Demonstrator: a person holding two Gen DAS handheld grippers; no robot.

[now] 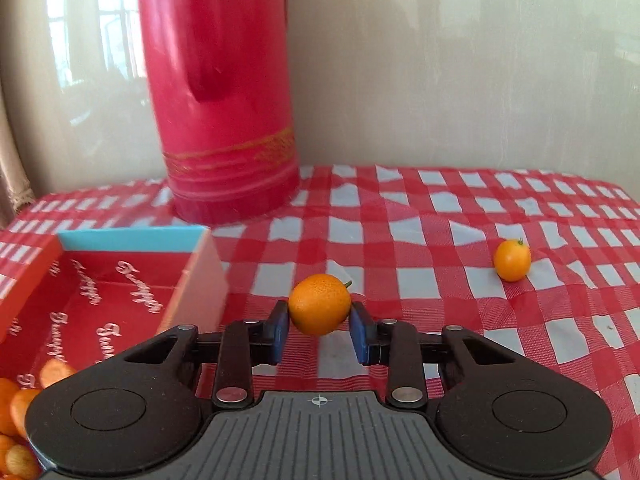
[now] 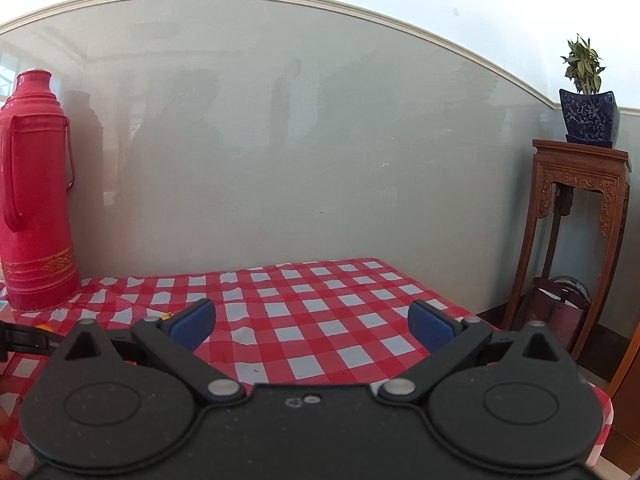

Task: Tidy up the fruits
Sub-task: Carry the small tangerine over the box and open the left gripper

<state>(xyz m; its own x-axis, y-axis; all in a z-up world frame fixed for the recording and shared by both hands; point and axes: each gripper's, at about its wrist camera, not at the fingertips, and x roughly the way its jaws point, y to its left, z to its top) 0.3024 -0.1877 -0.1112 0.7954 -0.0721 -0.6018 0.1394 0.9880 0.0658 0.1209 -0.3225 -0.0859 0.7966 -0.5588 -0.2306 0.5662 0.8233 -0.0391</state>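
1. The left hand-held gripper (image 1: 319,326) is narrowed onto a small orange fruit (image 1: 319,309), one blue pad (image 1: 280,330) on each side at the fruit's widest part. The fruit sits at the fingertips, seemingly lifted just clear of the checked cloth (image 1: 440,280) on the worktop.
2. The fruit looks light, round and firm-skinned but soft enough to bruise. It could roll or pop out forward, so a gentle squeeze across the middle, as now, seems the right hold.
3. Near left, an open red box (image 1: 120,292) already holds several similar orange fruits (image 1: 16,412) in its near corner. It is probably where the held fruit belongs.
4. Farther right, a second small orange fruit (image 1: 512,260) lies on the cloth, well apart from the box. It should handle the same way, gripped across its sides, clear of the stem.
5. At the far left stands a tall red thermos (image 1: 224,92) against the wall.
6. The right hand-held gripper (image 2: 312,324) is spread wide and holds nothing, hovering over bare cloth.
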